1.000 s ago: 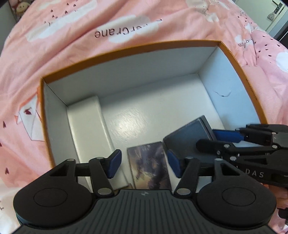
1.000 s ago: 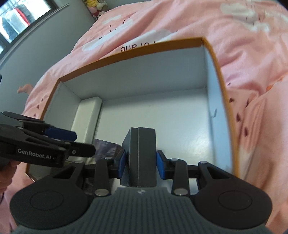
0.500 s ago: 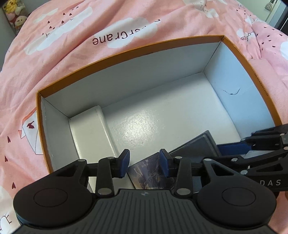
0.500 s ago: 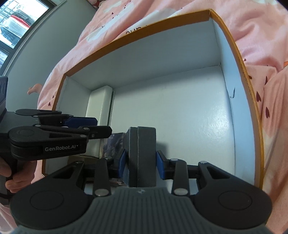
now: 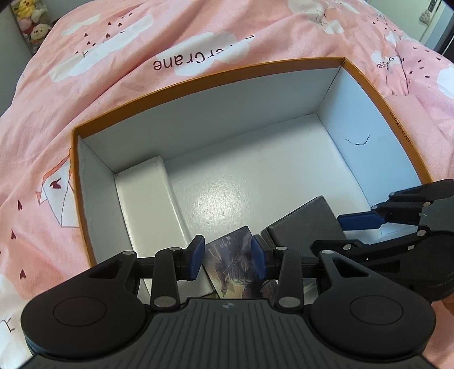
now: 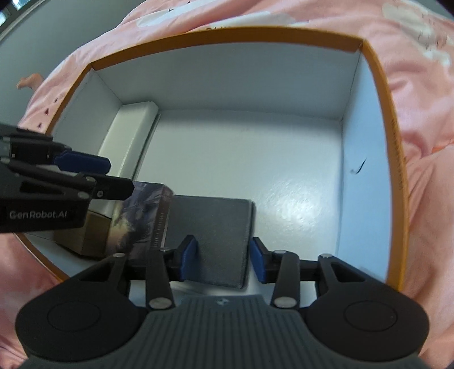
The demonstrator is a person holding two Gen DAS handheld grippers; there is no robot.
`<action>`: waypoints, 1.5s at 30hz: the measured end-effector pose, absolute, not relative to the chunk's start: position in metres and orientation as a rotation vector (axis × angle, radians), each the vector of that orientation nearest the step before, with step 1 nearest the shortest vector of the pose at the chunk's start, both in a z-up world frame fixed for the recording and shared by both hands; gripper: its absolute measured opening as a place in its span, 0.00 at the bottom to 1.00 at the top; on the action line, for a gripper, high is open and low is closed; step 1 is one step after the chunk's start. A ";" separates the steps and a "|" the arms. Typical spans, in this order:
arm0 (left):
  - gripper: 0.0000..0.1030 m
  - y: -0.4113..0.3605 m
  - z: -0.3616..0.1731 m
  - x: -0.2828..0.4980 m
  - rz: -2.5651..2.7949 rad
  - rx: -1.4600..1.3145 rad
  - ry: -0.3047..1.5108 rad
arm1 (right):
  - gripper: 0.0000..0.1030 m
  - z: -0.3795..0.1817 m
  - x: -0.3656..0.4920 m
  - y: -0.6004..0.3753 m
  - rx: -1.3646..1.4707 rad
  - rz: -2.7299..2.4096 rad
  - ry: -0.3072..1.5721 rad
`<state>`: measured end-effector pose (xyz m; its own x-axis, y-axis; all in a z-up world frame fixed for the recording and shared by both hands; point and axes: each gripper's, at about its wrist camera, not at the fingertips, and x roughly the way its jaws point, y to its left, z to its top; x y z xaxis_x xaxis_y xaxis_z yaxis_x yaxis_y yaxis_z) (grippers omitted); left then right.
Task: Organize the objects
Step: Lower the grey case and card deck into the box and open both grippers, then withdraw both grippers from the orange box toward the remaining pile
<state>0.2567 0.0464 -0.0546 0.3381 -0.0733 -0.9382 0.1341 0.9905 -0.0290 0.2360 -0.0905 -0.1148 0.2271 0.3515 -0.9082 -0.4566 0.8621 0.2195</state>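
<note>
An orange box (image 5: 198, 81) with a white inside lies open on the pink bedding. Near its front wall stands a picture-printed box (image 5: 231, 265), and my left gripper (image 5: 227, 257) is shut on it. The right wrist view shows the same printed box (image 6: 136, 218) under my left gripper (image 6: 122, 176). A dark grey box (image 6: 215, 227) lies tilted beside it, broad face up. My right gripper (image 6: 224, 255) is open around its near end, with a thin gap at the right pad. In the left wrist view the grey box (image 5: 303, 224) sits by my right gripper (image 5: 326, 231).
A long white box (image 5: 144, 198) lies along the orange box's left wall. A brown carton (image 6: 85, 232) sits in the front left corner. Most of the box's white floor (image 5: 241, 181) is bare. Plush toys (image 5: 31, 22) stand beyond the bedding.
My left jaws closed from wide onto the printed box. The grey box, clamped edge-on in my right gripper before, now shows its broad face and the right pads stand slightly off it.
</note>
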 end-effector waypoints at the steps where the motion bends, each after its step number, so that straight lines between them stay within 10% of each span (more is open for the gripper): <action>1: 0.44 0.047 -0.054 0.255 -0.132 0.055 1.217 | 0.39 -0.115 0.236 -0.089 -0.094 0.562 1.224; 29: 0.44 0.013 0.010 0.133 -0.148 0.005 0.920 | 0.32 -0.042 0.136 -0.113 -0.080 0.635 0.891; 45: 0.45 0.016 -0.041 0.060 -0.136 0.038 1.041 | 0.58 -0.048 0.046 -0.125 -0.099 0.620 0.790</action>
